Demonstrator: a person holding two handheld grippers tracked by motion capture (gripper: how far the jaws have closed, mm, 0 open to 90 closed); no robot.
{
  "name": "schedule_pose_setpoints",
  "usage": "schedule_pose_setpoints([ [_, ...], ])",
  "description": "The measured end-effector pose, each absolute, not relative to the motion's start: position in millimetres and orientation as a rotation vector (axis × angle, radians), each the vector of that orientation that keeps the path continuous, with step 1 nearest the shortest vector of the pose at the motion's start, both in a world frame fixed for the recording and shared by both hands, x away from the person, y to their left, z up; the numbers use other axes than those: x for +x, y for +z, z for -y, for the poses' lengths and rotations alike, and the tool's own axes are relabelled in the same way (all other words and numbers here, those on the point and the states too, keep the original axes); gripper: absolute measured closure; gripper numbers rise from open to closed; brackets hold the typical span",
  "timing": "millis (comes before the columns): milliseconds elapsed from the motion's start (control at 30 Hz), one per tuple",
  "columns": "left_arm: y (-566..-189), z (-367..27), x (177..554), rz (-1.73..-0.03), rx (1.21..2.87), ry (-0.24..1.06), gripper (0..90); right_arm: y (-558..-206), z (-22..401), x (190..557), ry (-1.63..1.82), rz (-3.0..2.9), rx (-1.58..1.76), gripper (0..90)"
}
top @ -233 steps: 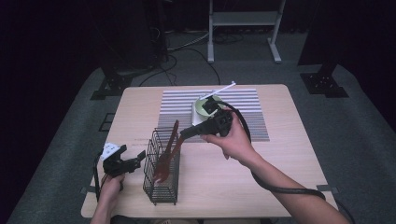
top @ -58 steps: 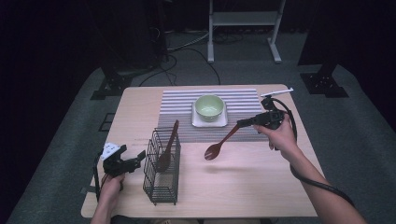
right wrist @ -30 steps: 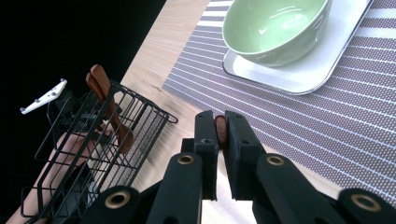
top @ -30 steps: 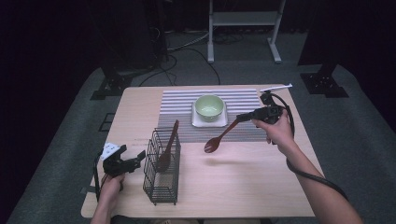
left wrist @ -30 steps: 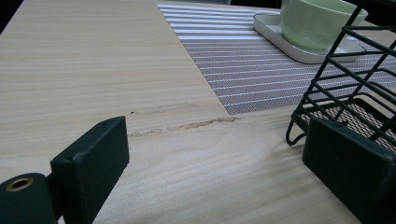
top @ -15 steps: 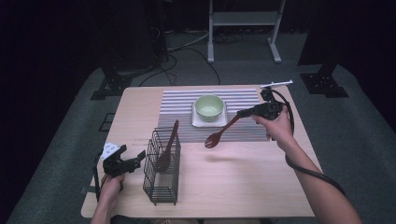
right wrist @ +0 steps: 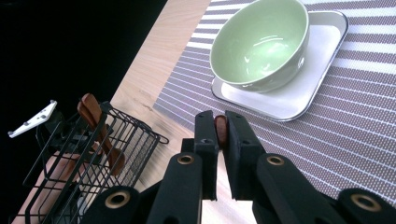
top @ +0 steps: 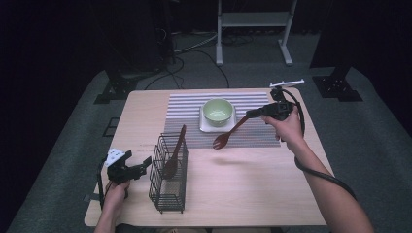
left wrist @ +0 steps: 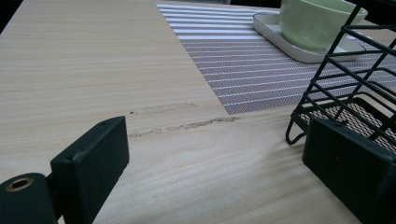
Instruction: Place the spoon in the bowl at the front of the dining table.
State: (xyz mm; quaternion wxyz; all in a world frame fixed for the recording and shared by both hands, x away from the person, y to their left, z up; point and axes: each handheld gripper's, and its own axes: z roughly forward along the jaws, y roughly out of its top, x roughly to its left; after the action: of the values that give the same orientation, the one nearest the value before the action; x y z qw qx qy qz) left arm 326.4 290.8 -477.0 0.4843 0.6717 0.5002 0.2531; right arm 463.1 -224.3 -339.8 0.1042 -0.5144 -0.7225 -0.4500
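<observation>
— Wooden spoon [top: 229,133] in the right tool [top: 254,114]: which way does its long axis run?

— In the high view it slants from about two o'clock, where the handle end sits pinched between the jaws, down to about eight o'clock, where the bowl of the spoon hangs lowest. It hovers over the near edge of the striped placemat [top: 187,121], just at five o'clock of the green bowl [top: 217,111] on its white tray [top: 204,127].

— So the right tool is clamped on it?

— Yes. In the right gripper view the two black jaws stand narrow with a sliver of brown handle [right wrist: 221,132] between them.

— And the left tool [top: 141,166]?

— Spread wide with nothing between its jaws, low over the table [top: 243,189] at nine o'clock of the black wire rack [top: 168,179], just beside it.

— Anything in the rack?

— A second wooden utensil [top: 174,155], leaning with its handle tip toward one o'clock.
</observation>
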Motion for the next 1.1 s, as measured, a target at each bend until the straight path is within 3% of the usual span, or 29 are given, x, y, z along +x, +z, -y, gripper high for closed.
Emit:
schedule_pose_setpoints([
  [1100,-477,-291,326,-1.216,1.635,0.615,6.4,-319,223,489,-1.380,2.139,-1.612,83.3],
])
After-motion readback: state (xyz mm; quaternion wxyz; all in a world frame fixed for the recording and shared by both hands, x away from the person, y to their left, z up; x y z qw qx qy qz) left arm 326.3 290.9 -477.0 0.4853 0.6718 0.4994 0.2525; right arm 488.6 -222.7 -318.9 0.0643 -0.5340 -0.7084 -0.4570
